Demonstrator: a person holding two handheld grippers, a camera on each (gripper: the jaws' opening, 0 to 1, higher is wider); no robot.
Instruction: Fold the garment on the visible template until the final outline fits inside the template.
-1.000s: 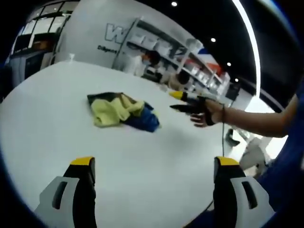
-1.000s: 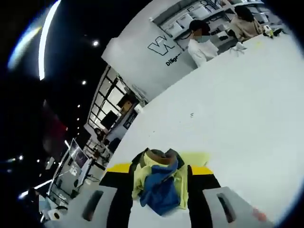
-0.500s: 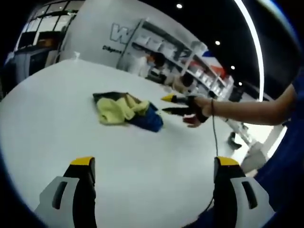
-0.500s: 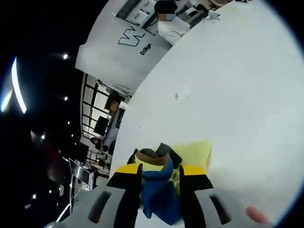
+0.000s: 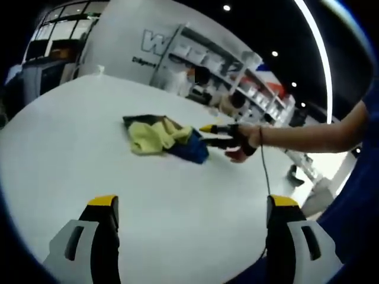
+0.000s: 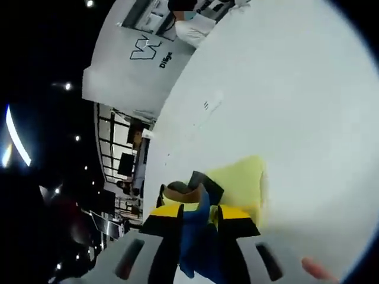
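Observation:
A crumpled garment [image 5: 155, 135] of yellow, blue and dark cloth lies on the white table [image 5: 71, 136], a little past the middle. My right gripper [image 5: 205, 135], held by a hand, reaches in from the right and meets the garment's blue end. In the right gripper view the jaws of the right gripper [image 6: 198, 212] have narrowed onto a bunch of blue cloth, with the yellow part of the garment [image 6: 243, 177] spread just beyond. My left gripper [image 5: 193, 202] stands open over bare table near the front, well short of the garment.
The person's forearm [image 5: 308, 139] stretches over the table's right side. White shelving [image 5: 207, 59] and a lettered wall stand behind the table, with people near them, one in white [image 6: 195, 26]. A small dark mark [image 6: 206, 105] sits on the table beyond the garment.
The right gripper has moved in to the garment's blue end and its jaws have narrowed around the blue cloth. The left gripper stays open, its view shifted slightly.

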